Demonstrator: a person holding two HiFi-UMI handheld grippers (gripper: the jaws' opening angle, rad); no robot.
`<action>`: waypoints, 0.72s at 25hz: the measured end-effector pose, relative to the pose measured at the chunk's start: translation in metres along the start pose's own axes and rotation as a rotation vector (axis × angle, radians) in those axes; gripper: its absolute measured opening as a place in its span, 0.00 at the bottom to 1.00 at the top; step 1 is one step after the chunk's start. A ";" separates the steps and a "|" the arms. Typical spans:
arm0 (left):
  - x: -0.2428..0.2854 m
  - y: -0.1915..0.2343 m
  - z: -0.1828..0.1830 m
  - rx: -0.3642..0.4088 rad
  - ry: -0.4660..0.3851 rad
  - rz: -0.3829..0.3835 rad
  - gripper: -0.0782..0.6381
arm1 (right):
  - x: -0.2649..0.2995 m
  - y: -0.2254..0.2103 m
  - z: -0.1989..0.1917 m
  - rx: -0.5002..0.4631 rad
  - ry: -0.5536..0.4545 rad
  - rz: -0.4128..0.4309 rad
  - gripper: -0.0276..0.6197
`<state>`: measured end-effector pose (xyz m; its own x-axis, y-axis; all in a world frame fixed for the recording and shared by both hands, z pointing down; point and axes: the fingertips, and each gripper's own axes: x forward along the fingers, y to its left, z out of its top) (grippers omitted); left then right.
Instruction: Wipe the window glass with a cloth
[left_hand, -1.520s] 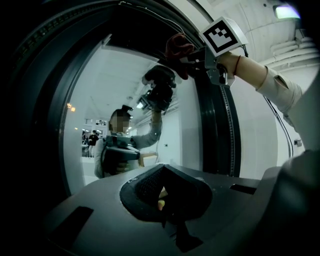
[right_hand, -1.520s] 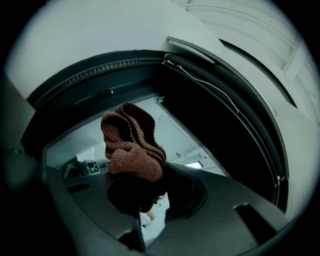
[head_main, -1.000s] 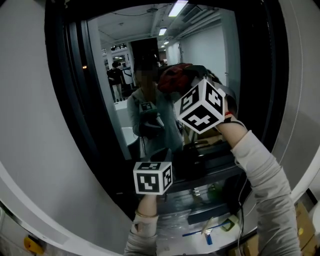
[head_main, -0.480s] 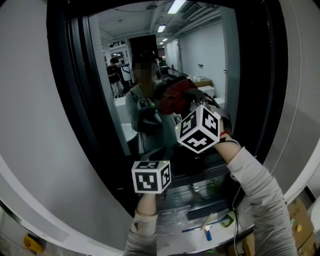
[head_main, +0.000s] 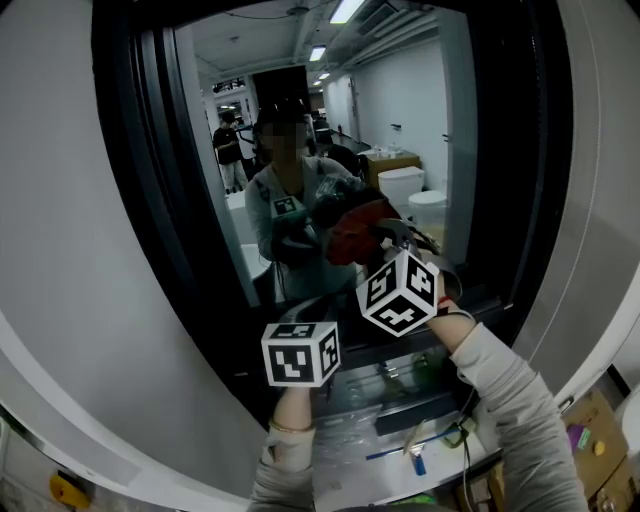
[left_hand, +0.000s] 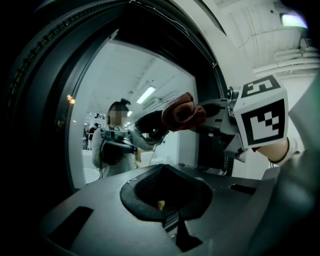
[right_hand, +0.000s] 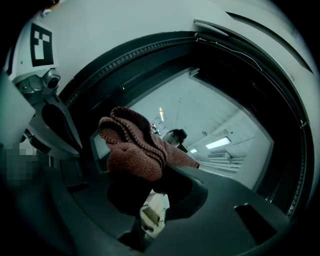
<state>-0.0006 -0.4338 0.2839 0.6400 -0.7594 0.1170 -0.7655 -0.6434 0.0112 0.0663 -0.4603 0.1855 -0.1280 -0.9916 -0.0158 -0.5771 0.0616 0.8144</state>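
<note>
— What has changed since a second ago?

— The right tool (head_main: 383, 245) has come down the window glass (head_main: 420, 120), from the upper middle of the head view to just above its centre. The cloth (head_main: 357, 228) has come down with it. The left tool (left_hand: 165, 195) has hardly shifted (its marker cube (head_main: 300, 353) sits low centre, as before).

— And the jaws?

— The right tool's jaws pinch the cloth by its lower part. The left tool's jaws are pressed together with nothing between them.

— What lies around, and what blocks the view?

— A dark window frame (head_main: 130, 200) curves down the left side. A reflected person (head_main: 285, 190) shows in the glass, just left of the cloth. A bench (head_main: 345, 465) runs along the bottom edge. In the head view the right marker cube (head_main: 400, 292) covers its own jaws, with a grey sleeve (head_main: 505, 400) trailing to the lower right.

— How does the cloth lie?

— It is a bunched red-brown wad. In the left gripper view its long axis runs roughly level, and its blunt end points left, where it meets its own reflection at the glass. In the right gripper view it rises up and left out of the jaws, with a flap trailing right.
</note>
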 end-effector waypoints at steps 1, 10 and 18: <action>0.000 0.000 -0.002 -0.001 0.002 -0.001 0.11 | 0.000 0.007 -0.005 0.007 0.007 0.009 0.11; 0.004 0.003 -0.011 -0.004 0.018 -0.008 0.11 | 0.005 0.050 -0.041 0.061 0.064 0.078 0.11; 0.011 -0.012 -0.006 -0.002 0.016 -0.011 0.11 | -0.003 0.040 -0.037 0.063 0.027 0.084 0.11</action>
<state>0.0153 -0.4344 0.2911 0.6470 -0.7507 0.1332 -0.7587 -0.6513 0.0149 0.0730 -0.4591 0.2398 -0.1568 -0.9853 0.0673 -0.6146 0.1507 0.7743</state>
